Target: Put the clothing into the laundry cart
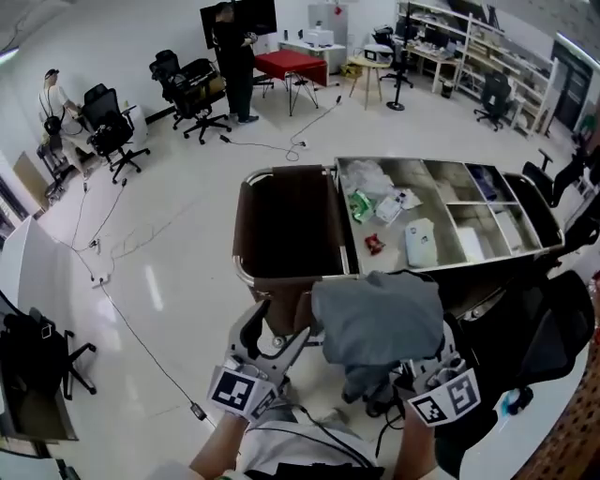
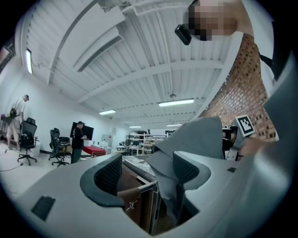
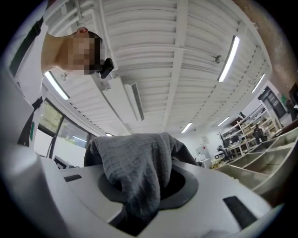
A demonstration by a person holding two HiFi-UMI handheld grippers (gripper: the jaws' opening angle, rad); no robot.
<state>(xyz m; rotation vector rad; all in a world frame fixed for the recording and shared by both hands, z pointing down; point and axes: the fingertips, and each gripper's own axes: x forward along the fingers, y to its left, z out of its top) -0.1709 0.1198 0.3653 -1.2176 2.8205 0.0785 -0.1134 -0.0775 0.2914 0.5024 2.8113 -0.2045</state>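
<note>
Just short of the laundry cart [image 1: 281,225], our right gripper [image 3: 139,186] clamps the grey garment [image 1: 375,314]; our left gripper [image 2: 146,172] gapes wide, gripping nothing

Grey left gripper [image 1: 278,330], black-white marker cube [image 1: 242,392], seemingly white top [image 1: 281,448]

Far across the pale floor [image 1: 169,253] a person [image 1: 234,66] in dark clothes stands by a black screen [image 1: 258,14], with a red table [image 1: 291,64] just to the right and black office chairs [image 1: 192,86] to the left. Thin cables [image 1: 141,340] trail over the floor, a wooden stool [image 1: 368,75] stands near the red table, and shelving [image 1: 473,47] lines the far right wall. Overhead, light strips [image 3: 230,58] run along a white ribbed ceiling [image 3: 177,56] — a brick wall [image 2: 242,93] rises at one side.
</note>
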